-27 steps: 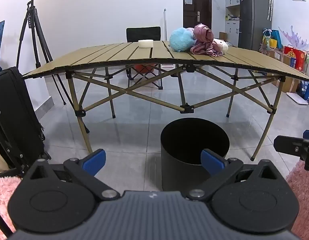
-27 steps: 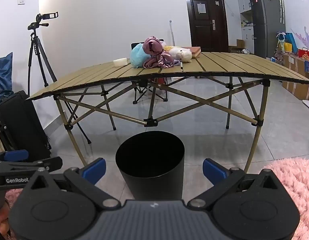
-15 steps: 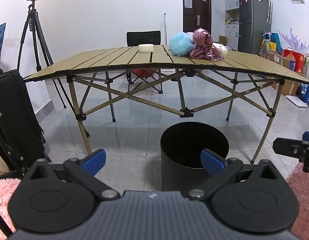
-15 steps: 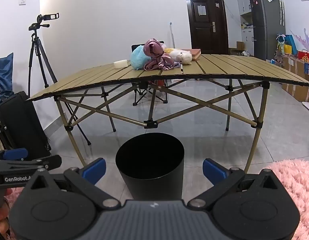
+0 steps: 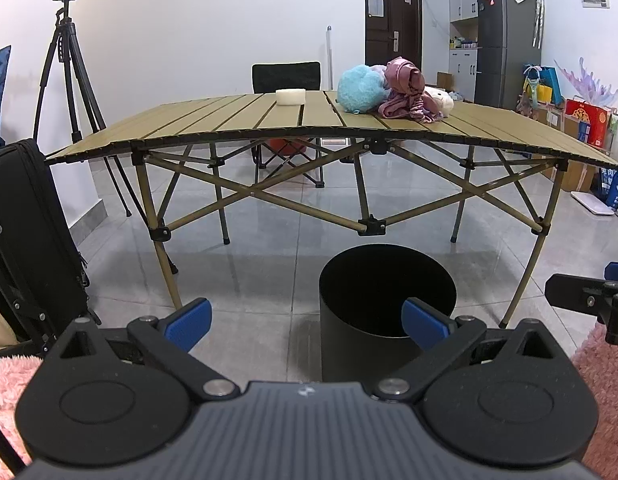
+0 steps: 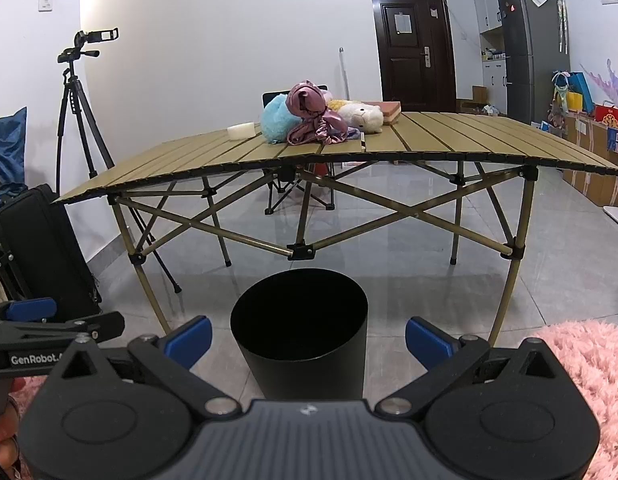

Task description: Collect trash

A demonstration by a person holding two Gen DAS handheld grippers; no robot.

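A black round bin stands on the tiled floor in front of a folding slatted table. On the table lie a white foam-like block, a blue fluffy toy, a crumpled pink satin cloth and a cream plush toy. My left gripper is open and empty, low before the bin. My right gripper is open too, the bin seen between its fingers.
A black suitcase stands at the left beside a camera tripod. Pink shaggy rug lies under both grippers. A folding chair sits behind the table; a fridge, gift bags and boxes line the right wall.
Both views have dipped slightly, so the table sits a bit lower in frame. The grippers stay open and empty; the bin and table items have not moved.
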